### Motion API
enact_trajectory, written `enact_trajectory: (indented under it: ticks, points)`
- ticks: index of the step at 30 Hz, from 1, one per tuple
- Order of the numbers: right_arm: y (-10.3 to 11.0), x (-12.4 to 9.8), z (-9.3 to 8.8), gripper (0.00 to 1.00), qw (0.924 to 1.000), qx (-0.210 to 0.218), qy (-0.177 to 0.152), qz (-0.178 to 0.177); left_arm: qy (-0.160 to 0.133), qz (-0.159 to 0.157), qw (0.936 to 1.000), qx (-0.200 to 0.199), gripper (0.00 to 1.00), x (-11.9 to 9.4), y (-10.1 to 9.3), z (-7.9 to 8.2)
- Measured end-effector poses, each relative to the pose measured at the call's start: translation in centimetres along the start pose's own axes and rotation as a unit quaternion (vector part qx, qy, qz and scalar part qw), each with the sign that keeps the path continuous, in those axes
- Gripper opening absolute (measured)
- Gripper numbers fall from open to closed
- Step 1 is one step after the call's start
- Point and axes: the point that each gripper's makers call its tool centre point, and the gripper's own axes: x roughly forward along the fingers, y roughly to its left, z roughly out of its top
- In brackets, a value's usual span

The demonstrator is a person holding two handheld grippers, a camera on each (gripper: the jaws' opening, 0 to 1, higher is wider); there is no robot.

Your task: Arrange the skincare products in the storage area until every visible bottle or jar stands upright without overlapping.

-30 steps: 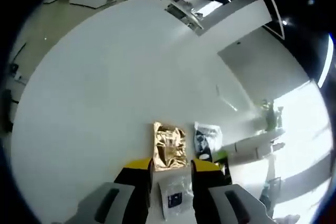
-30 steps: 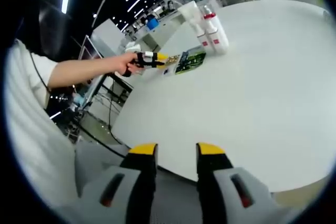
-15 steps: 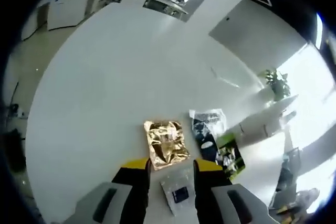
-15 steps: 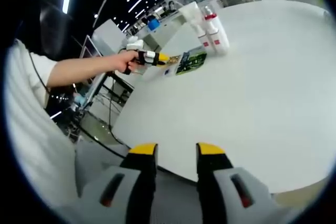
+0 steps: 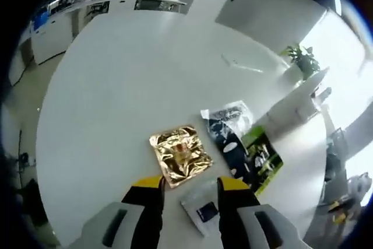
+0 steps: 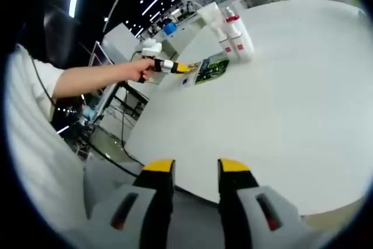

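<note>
In the left gripper view, the left gripper (image 5: pixel 190 183) hangs above the round white table (image 5: pixel 105 97), its yellow-tipped jaws parted and gripping nothing. Between the jaws lies a small clear sachet with a dark label (image 5: pixel 201 205), flat on the tabletop. Just past the tips lies a crinkled gold foil sachet (image 5: pixel 179 154), and beside it a clear sachet with dark print (image 5: pixel 224 122) and a green-and-black printed sachet (image 5: pixel 258 162), all lying flat. In the right gripper view, the right gripper (image 6: pixel 190 168) is held low at the near edge of the table, jaws apart and empty. A person's bare forearm (image 6: pixel 96 78) reaches out from a white sleeve (image 6: pixel 32 80), level over the table's far side, the hand (image 6: pixel 140 69) clenched around the left gripper's handle. Past the sachets stand two white bottles with red bands (image 6: pixel 236 38), upright, touching side by side.
</note>
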Motion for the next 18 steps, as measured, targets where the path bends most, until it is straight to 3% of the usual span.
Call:
enact_trajectory:
  ticks: [9,13,18]
  points:
    - [0.01,-0.08,0.12,0.31,1.0000,0.003,-0.004,0.000,0.036,0.013,0.9979,0.052,0.41,0.30,-0.44,-0.22]
    - [-0.01,-0.08,0.18,0.31,1.0000,0.004,-0.006,0.000,0.038,0.016,0.9979,0.049,0.46,0.26,-0.28,-0.14]
    - [0.07,-0.06,0.27,0.31,1.0000,0.004,-0.008,0.001,0.054,0.041,0.9941,0.085,0.46,0.01,0.42,-0.27]
